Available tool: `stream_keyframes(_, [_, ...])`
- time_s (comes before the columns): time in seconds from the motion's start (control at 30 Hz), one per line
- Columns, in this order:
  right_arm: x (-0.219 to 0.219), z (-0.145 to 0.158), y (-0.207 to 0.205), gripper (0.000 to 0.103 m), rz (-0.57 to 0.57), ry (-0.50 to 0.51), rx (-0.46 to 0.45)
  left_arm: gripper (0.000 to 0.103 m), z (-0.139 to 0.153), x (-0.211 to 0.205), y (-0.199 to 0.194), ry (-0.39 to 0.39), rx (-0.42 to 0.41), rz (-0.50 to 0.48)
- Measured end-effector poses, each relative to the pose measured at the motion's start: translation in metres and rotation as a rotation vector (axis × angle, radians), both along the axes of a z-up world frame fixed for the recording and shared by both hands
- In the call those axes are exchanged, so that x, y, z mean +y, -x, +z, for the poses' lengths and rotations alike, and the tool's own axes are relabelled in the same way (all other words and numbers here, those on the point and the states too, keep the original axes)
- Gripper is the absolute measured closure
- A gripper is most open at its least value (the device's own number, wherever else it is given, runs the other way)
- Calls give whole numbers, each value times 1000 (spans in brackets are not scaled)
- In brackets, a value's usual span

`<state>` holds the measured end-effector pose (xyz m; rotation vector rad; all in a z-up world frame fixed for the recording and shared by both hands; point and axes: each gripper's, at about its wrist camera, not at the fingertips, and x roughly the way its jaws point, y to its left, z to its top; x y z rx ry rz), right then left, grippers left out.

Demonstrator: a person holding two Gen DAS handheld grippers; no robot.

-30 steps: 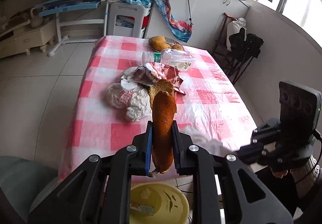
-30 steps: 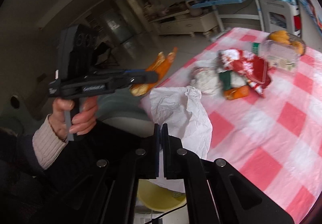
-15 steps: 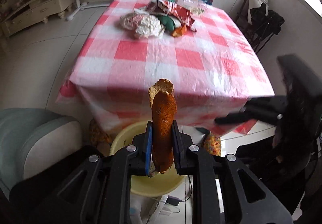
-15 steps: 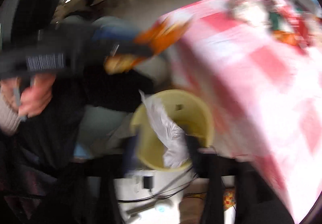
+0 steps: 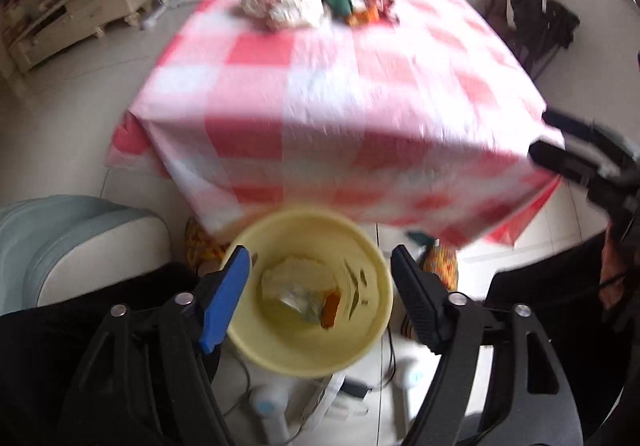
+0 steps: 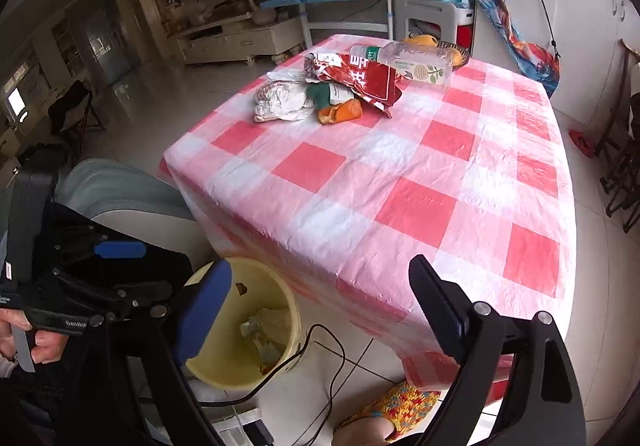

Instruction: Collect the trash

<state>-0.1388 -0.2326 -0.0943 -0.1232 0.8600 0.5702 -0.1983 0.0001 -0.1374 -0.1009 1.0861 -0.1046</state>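
Left claw (image 5: 320, 278): jaws spread wide and opening, nothing between them; it is held right above the yellow bin (image 5: 308, 358).
Right claw (image 6: 320, 298): jaws wide and opening, nothing held; it is aimed toward the worktop (image 6: 416, 205).
Bin: on the floor at the worktop's near edge; crumpled white paper (image 5: 296, 278) and an orange peel (image 5: 330, 308) are seen inside.
Done: a few pieces are judged collected.
Left: a heap at the far end of the worktop, namely white wrapping (image 6: 284, 101), a green packet (image 6: 330, 93), a second peel (image 6: 340, 112), a red bag (image 6: 360, 79) and a clear bottle (image 6: 412, 63).
Stage: judged around midway; both claws are free for another pick.
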Motion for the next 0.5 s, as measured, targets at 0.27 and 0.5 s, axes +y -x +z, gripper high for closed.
stream_keyframes(0.27, [5, 15, 20, 14, 61, 23, -97, 18, 48, 5, -10, -18, -239, 75])
stream_keyframes(0.5, [17, 18, 28, 12, 67, 95, -203, 8, 96, 7, -36, -135, -410, 68])
